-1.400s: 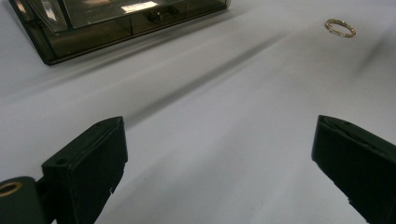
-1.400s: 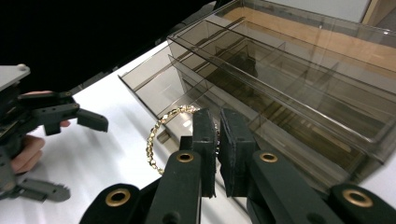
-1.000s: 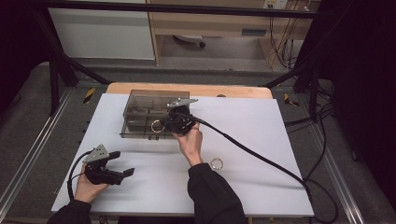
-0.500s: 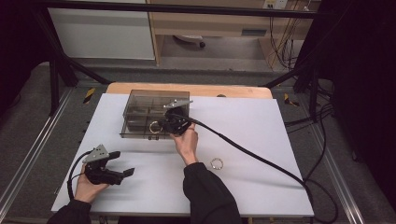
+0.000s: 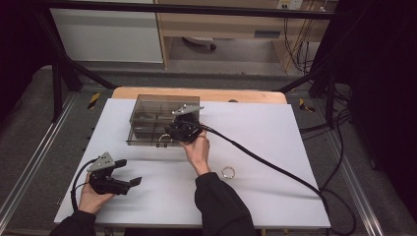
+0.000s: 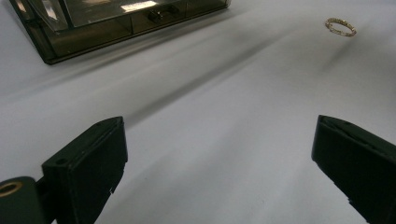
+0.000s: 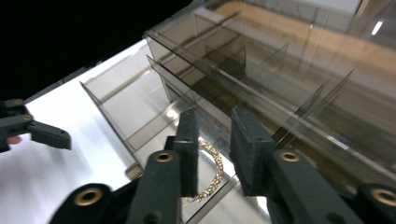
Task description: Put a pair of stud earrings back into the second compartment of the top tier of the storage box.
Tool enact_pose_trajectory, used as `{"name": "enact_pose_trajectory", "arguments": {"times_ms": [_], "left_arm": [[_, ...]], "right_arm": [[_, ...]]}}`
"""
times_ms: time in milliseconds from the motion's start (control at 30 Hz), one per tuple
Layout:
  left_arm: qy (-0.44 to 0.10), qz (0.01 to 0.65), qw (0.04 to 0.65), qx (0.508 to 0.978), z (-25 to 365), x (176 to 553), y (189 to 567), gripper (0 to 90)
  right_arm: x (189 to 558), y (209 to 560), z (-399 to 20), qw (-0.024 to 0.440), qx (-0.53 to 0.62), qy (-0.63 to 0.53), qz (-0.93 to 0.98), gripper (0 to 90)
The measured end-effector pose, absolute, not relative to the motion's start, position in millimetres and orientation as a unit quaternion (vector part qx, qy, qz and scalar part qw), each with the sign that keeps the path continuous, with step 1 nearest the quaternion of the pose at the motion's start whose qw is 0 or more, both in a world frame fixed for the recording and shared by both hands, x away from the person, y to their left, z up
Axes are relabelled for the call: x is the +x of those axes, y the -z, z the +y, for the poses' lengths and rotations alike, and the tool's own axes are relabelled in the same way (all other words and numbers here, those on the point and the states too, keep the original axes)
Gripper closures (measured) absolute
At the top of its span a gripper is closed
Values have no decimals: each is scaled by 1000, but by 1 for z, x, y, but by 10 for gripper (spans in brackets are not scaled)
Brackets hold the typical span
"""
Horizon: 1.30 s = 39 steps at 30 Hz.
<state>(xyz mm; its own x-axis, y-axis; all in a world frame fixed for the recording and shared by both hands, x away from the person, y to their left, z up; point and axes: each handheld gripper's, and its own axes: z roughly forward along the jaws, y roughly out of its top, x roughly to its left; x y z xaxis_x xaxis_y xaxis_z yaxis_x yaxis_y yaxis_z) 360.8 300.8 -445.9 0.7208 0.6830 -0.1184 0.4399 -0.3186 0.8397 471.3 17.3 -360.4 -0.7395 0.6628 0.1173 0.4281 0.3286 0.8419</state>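
Note:
A smoky clear compartment box (image 5: 147, 120) stands at the back of the white table. My right gripper (image 5: 170, 132) reaches into its front right compartment. Its jaws (image 7: 215, 126) have just been opening and stand a little apart. A glittery gold ring (image 7: 211, 173) lies on the compartment floor under them, free of the pads. It also shows at the box's front edge (image 5: 164, 138). A second ring (image 5: 227, 172) lies on the table to the right of the right forearm. My left gripper (image 5: 130, 172) rests at the front left, wide open with nothing between its jaws (image 6: 219, 140).
In the left gripper view the box (image 6: 116, 23) is at the far left and the loose ring (image 6: 341, 26) at the far right. The right gripper's black cable (image 5: 265, 162) runs across the table to its right front edge. Bare white tabletop (image 5: 275, 128) lies right of the box.
The right gripper has shifted slightly over the box's front compartment. The left gripper has stayed where it was.

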Motion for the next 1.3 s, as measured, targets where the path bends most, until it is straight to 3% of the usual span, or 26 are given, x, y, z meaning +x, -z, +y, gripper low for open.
{"name": "enact_pose_trajectory", "arguments": {"times_ms": [33,100,133,233,267,533,767,1300], "left_arm": [[-130,350,467,801,301,361,446,32],[-130,351,466,802,301,361,446,33],[-131,351,466,802,301,361,446,33],[-131,350,466,802,301,361,446,32],[-130,350,465,802,301,361,446,32],[-130,351,464,803,300,361,446,32],[-131,351,463,803,300,361,446,32],[-132,352,460,804,299,361,447,32]], "right_arm": [[471,360,17,125,339,-470,805,657],[466,353,13,130,333,-477,803,583],[461,347,7,131,332,-486,798,487],[456,342,1,125,331,-487,798,407],[451,339,-7,128,329,-488,798,304],[438,336,-39,130,336,-490,794,91],[427,343,-80,137,352,-490,786,32],[404,382,-171,139,397,-468,777,36]]}}
